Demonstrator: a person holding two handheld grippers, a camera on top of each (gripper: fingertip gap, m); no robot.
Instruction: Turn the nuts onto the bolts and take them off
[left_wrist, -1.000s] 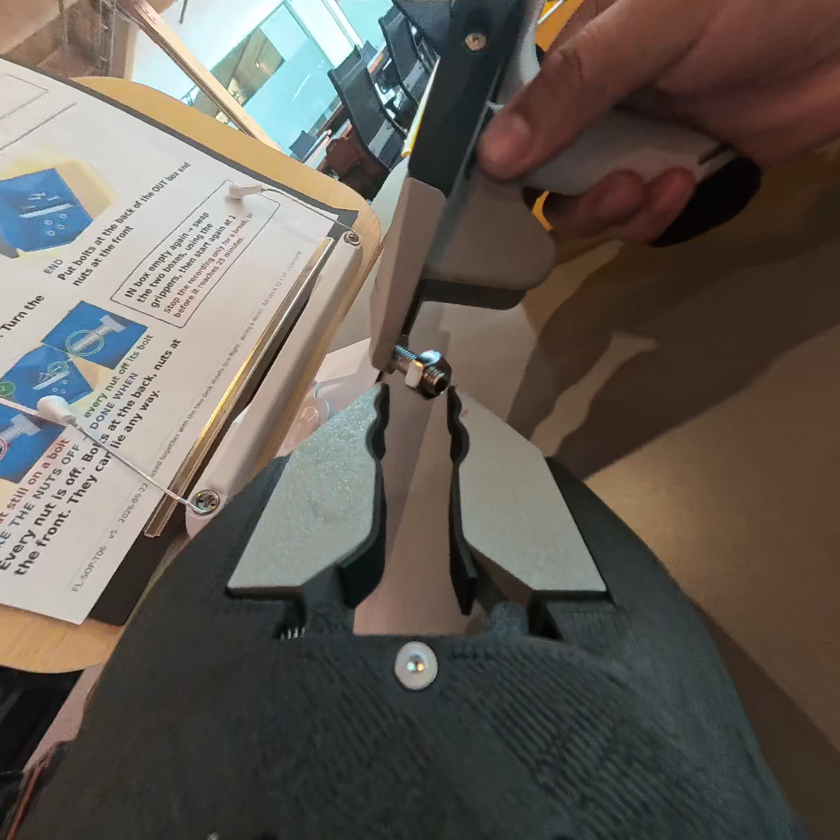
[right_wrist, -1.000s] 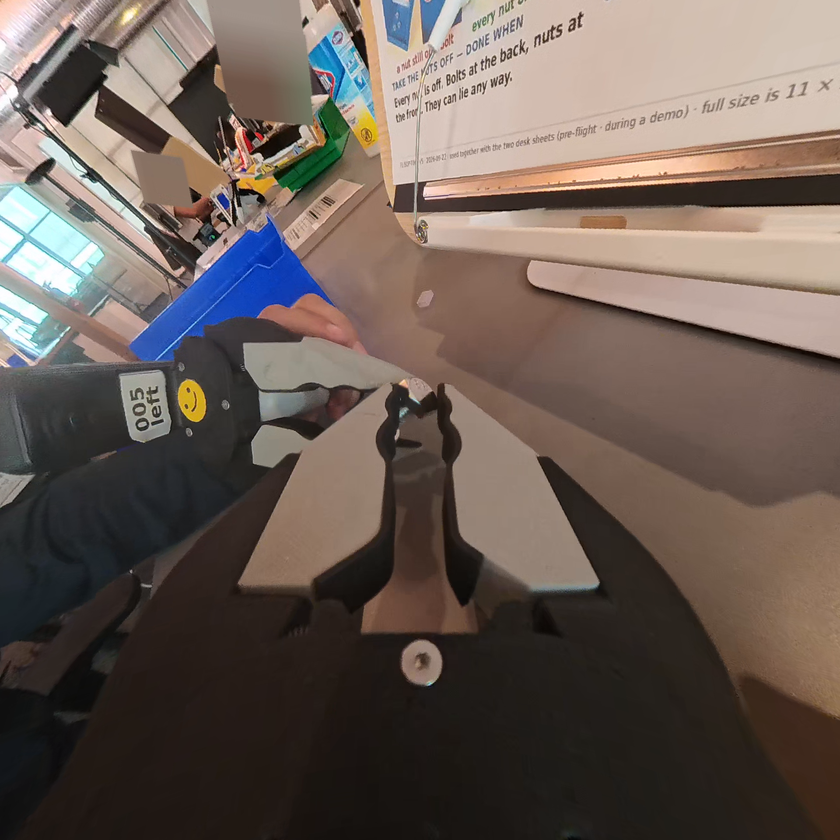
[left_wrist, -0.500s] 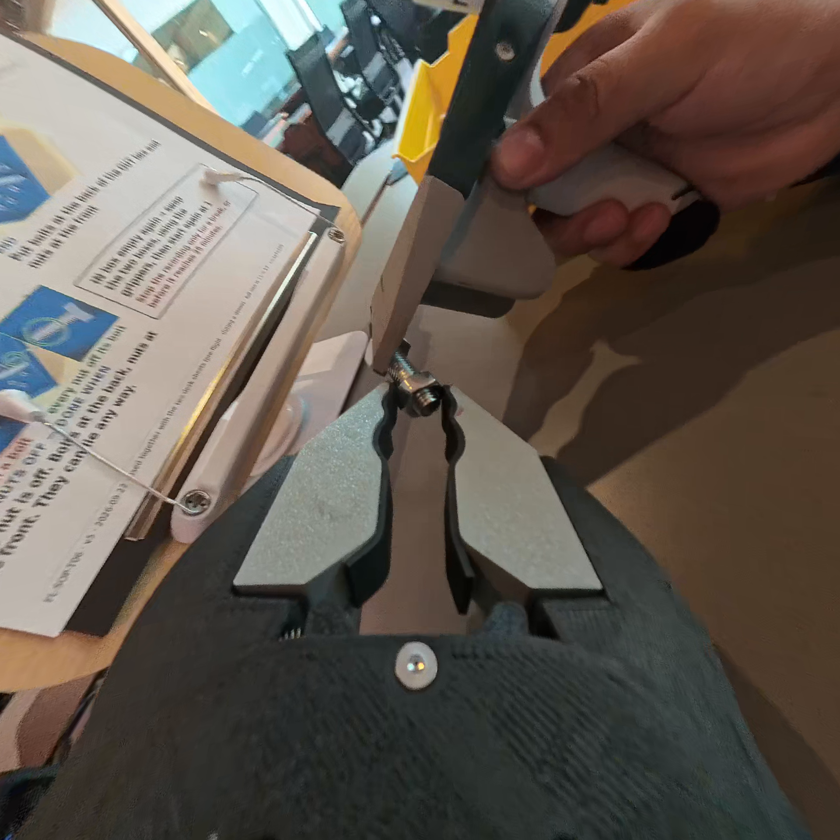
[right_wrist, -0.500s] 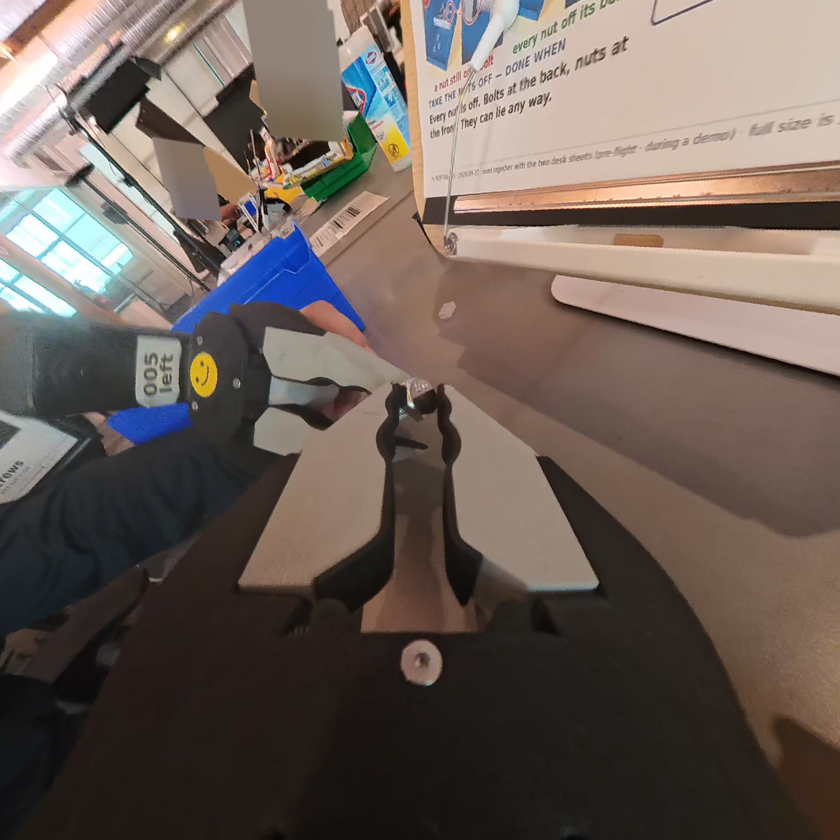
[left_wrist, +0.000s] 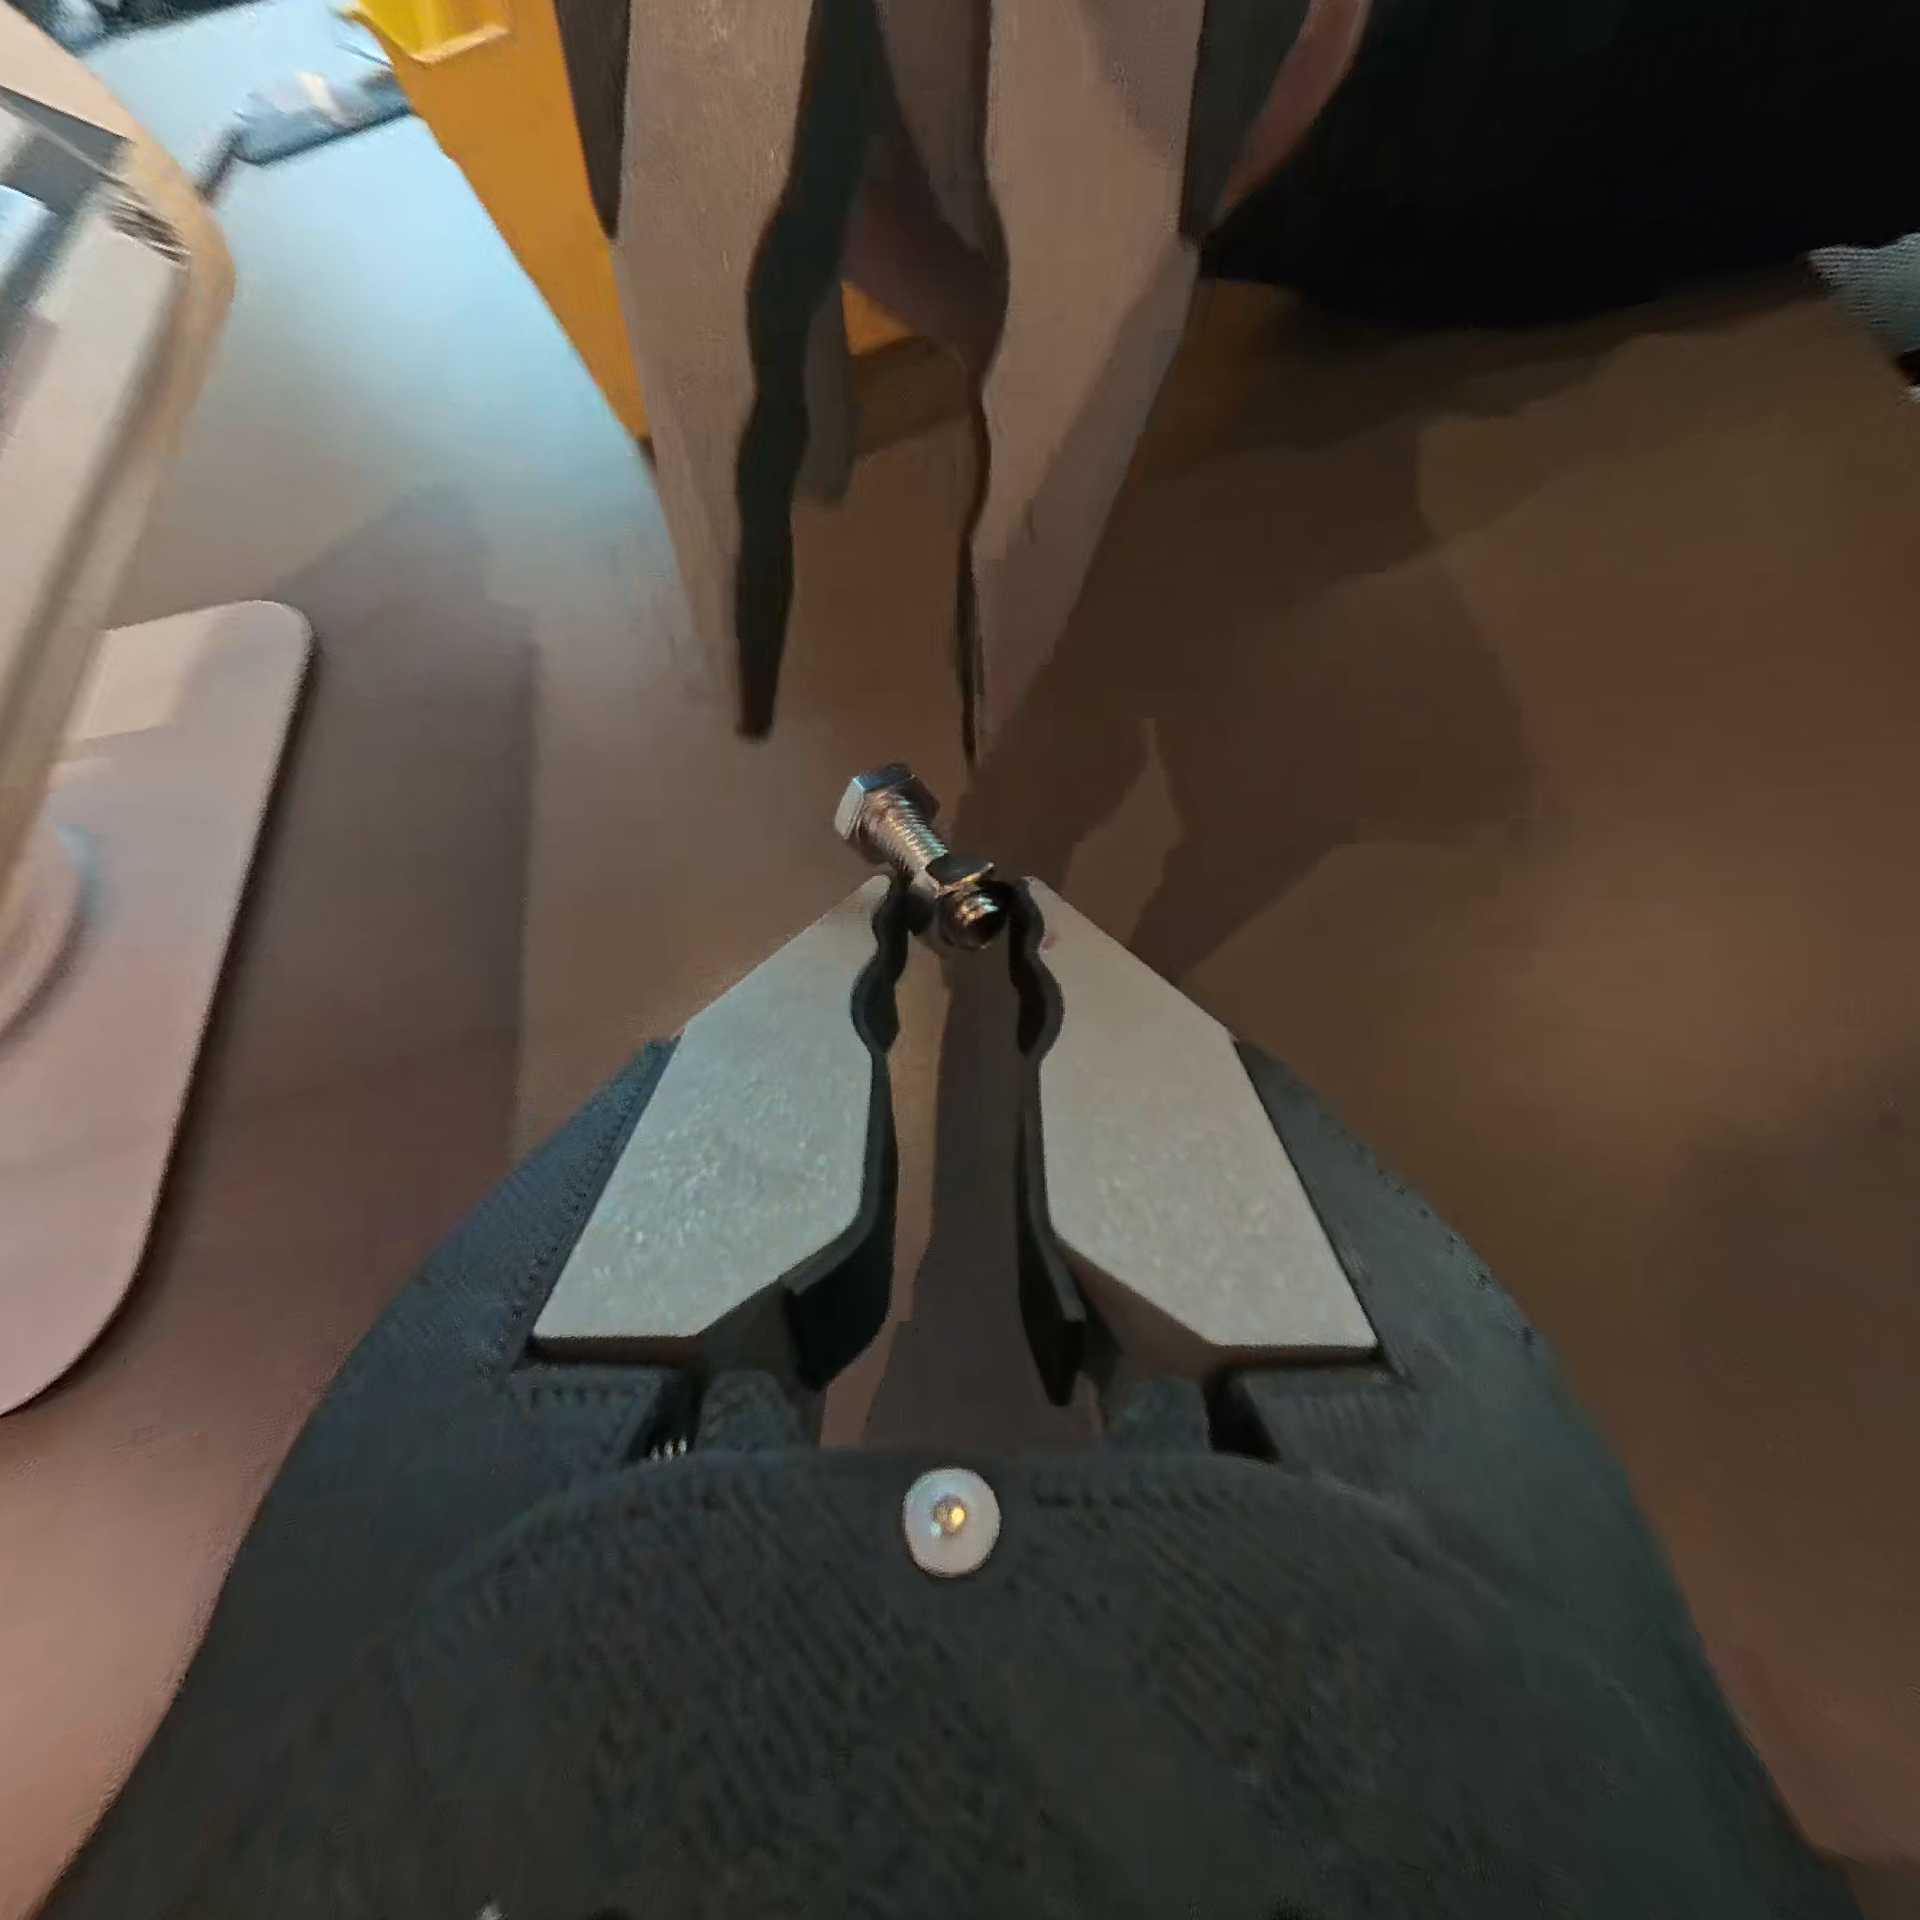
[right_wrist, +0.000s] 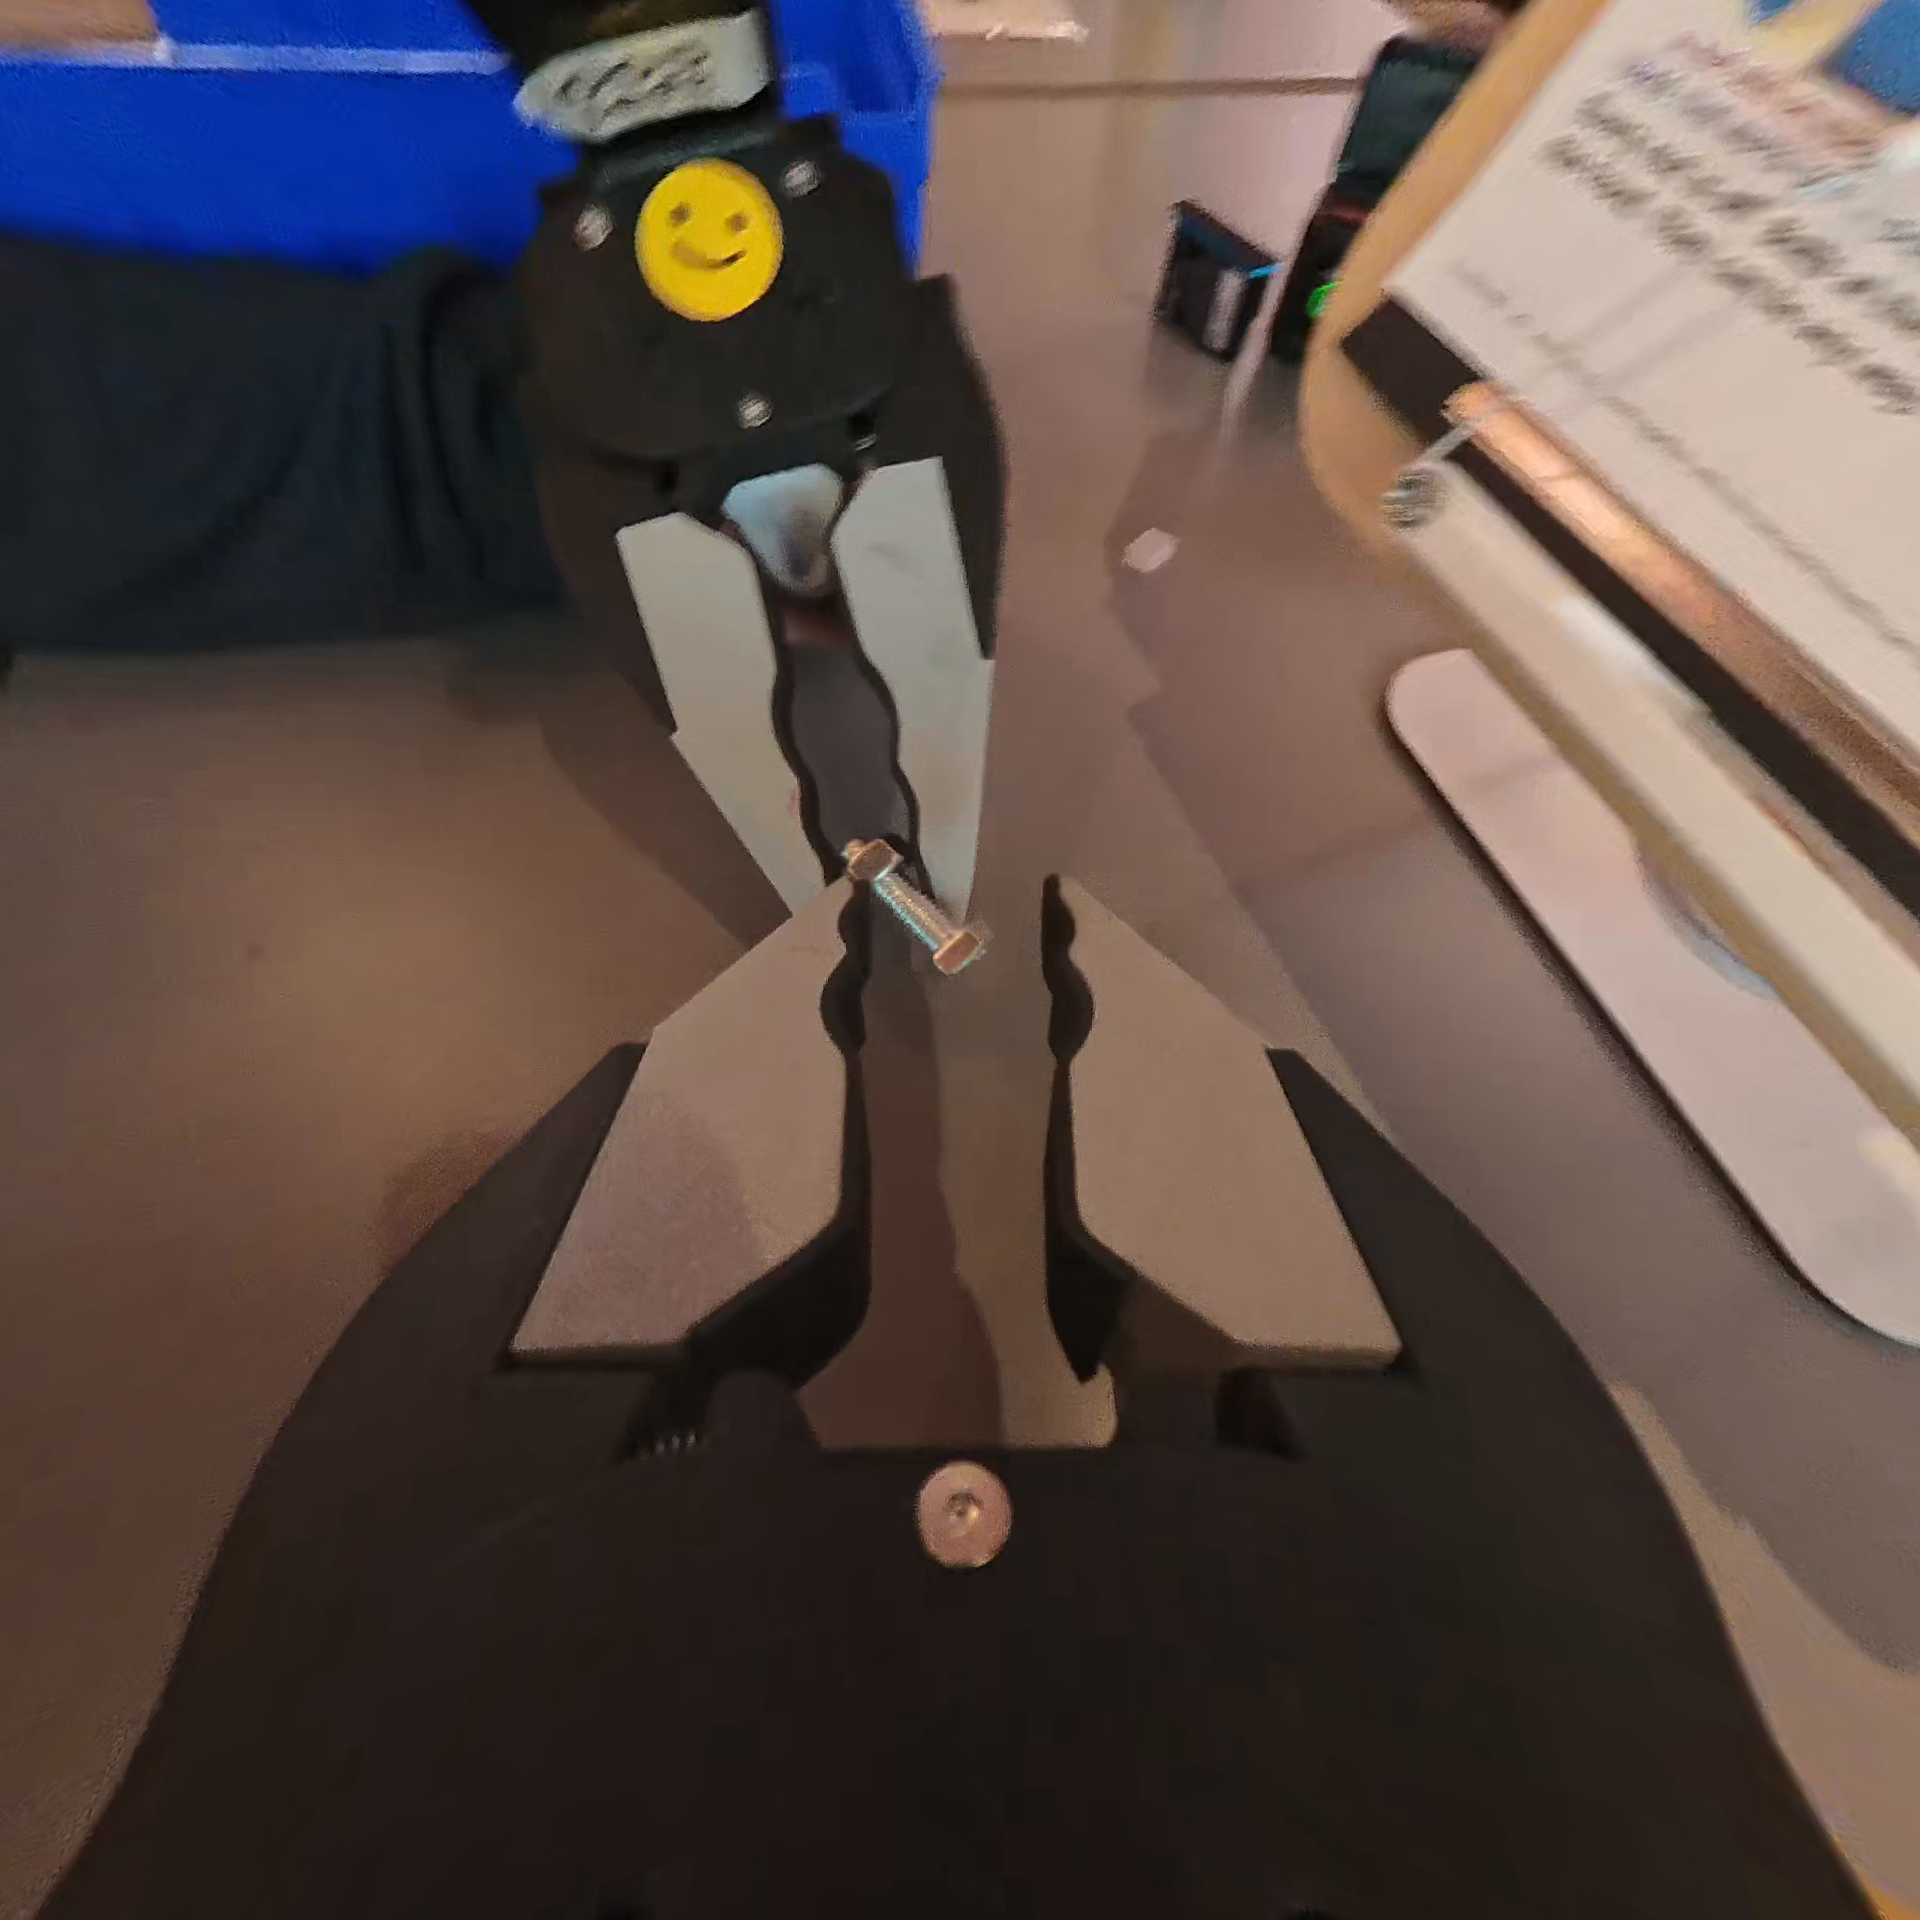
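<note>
A small steel bolt (left_wrist: 902, 831) with a nut (left_wrist: 961, 902) near its threaded end is held above the brown table. My left gripper (left_wrist: 956, 894) is shut on the nut, and the bolt head (left_wrist: 881, 808) sticks out beyond its tips. My right gripper (right_wrist: 948, 899) is open and empty, its tips on either side of the bolt head (right_wrist: 956, 951) without touching it. In the left wrist view the right gripper (left_wrist: 862, 738) comes down from above, facing mine. In the right wrist view the left gripper (right_wrist: 891, 894), with a yellow smiley disc, pinches the nut (right_wrist: 868, 857).
A blue bin (right_wrist: 260, 135) stands behind the left gripper and a yellow bin (left_wrist: 499, 135) behind the right one. An instruction board (right_wrist: 1662, 260) on a white stand with a flat base (right_wrist: 1662, 987) is beside them. Small black devices (right_wrist: 1216, 281) sit farther back.
My right gripper has let go of the bolt and opened, and now faces the left gripper head on. My left gripper has closed on the nut and holds the bolt alone.
</note>
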